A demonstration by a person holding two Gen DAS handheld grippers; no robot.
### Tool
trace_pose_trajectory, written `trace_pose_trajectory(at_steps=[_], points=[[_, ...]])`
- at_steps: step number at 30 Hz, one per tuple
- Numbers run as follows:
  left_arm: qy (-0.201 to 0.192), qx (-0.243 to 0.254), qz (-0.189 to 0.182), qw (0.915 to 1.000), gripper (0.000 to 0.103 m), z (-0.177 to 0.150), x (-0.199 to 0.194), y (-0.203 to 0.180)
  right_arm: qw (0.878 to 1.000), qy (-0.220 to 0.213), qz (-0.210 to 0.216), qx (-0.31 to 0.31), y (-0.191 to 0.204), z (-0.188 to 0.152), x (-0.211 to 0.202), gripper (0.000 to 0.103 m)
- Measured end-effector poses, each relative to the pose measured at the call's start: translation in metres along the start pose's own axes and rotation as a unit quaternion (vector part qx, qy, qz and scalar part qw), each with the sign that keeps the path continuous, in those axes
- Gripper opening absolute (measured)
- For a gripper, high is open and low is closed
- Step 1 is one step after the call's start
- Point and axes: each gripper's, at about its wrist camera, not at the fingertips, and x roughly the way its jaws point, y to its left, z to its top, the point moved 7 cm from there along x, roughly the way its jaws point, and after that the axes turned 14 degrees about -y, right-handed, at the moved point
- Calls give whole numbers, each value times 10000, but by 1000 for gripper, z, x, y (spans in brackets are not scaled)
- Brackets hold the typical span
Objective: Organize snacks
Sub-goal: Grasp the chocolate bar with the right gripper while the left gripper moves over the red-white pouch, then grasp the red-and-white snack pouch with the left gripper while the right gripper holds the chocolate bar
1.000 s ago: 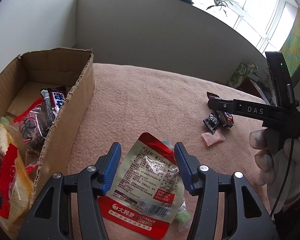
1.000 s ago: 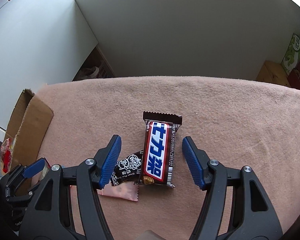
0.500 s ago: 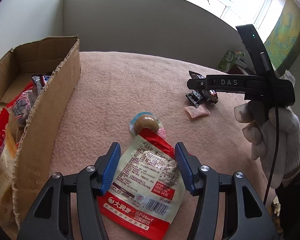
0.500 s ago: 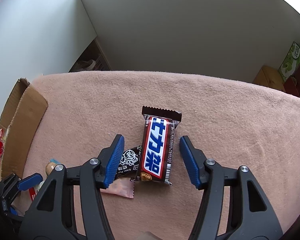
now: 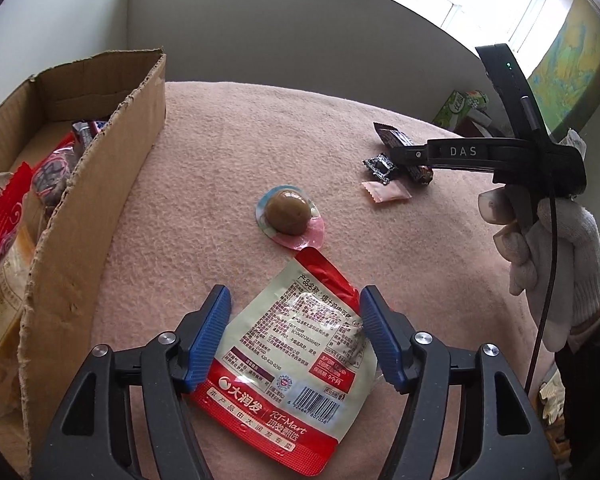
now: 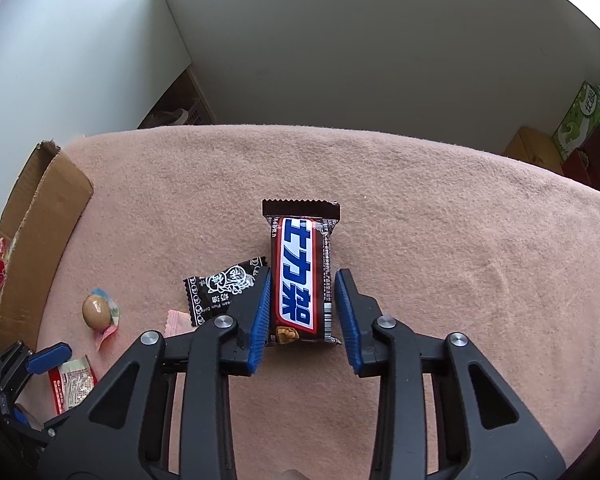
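Two tools in our hands. Right tool: jaws just closed onto the brown, blue-lettered chocolate bar lying on the pink fleece-covered table, the black printed candy wrapper just left of it. Left tool: jaws just opened wider, open astride our red-and-cream foil snack pouch on the table, not pressing it. Near it: brown sweet in clear round wrapper; open cardboard box of snacks.

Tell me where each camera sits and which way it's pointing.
Left wrist: rides the left tool, angled down at the red pouch; the gloved hand holding the right tool shows.
Right wrist: rides the right tool, angled down at the chocolate bar it grips.
Shared: jelly cup, cardboard box.
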Motion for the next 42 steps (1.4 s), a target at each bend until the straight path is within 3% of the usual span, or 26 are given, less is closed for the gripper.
trace_pose_trajectory(at_steps=[4,11,14,16,19,24,33,42], points=[[177,263,121,9994,69,-9,-6,-10,10000,17,16,66,-6,-8,-9,30],[468,-70,-141,9988,69,-23,-17,-15,10000,54,-14,61,-12,-34,-30,30],[494,210,-144,9985,71,-32,-19,-22,9999,93,-72,-5,-13,-45,-40,30],[522,538,-149,9971,77,-38,-19,-30,9999,117,-116,-51,-15,-47,-43,30],[589,1025,95,9929,78,-44,-18,-40,9997,156,-165,-73,-17,-53,-48,30],[708,1376,207,9877,79,-45,-8,-55,9994,227,-207,-161,-22,-63,-61,30],[762,992,31,9921,79,-42,-11,-51,9994,294,-185,-81,-24,-74,-70,30],[554,472,-114,9973,72,-43,-32,-39,9991,312,-1,291,-38,-87,-91,30]])
